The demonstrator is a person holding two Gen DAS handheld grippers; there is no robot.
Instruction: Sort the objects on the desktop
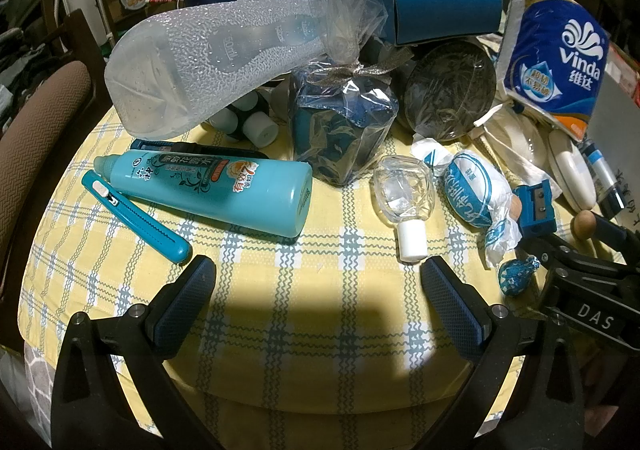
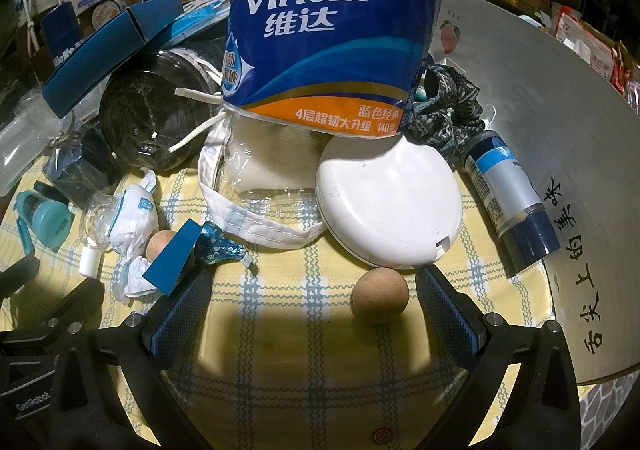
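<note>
My left gripper point(image 1: 318, 270) is open and empty above the yellow checked tablecloth point(image 1: 280, 306). Ahead of it lie a teal bottle point(image 1: 224, 193), a teal box cutter point(image 1: 136, 217), a small clear bottle with a white cap point(image 1: 402, 205), a blue-white wrapped pack point(image 1: 468, 193) and a blue sharpener point(image 1: 536, 211). My right gripper point(image 2: 312, 280) is open and empty. A wooden ball point(image 2: 380, 296) sits between its fingertips, near the right one. A white round case point(image 2: 388, 205) and a Vinda tissue pack point(image 2: 320, 29) lie just beyond.
A clear plastic bottle point(image 1: 192, 61), a wrapped dark gift point(image 1: 344, 125), a dark jar point(image 1: 448, 93) and a blue box point(image 1: 404, 1) crowd the back. A silver-blue tube point(image 2: 512, 197) and a large grey round surface point(image 2: 560, 129) are at the right. A second wooden ball point(image 2: 160, 244) lies left.
</note>
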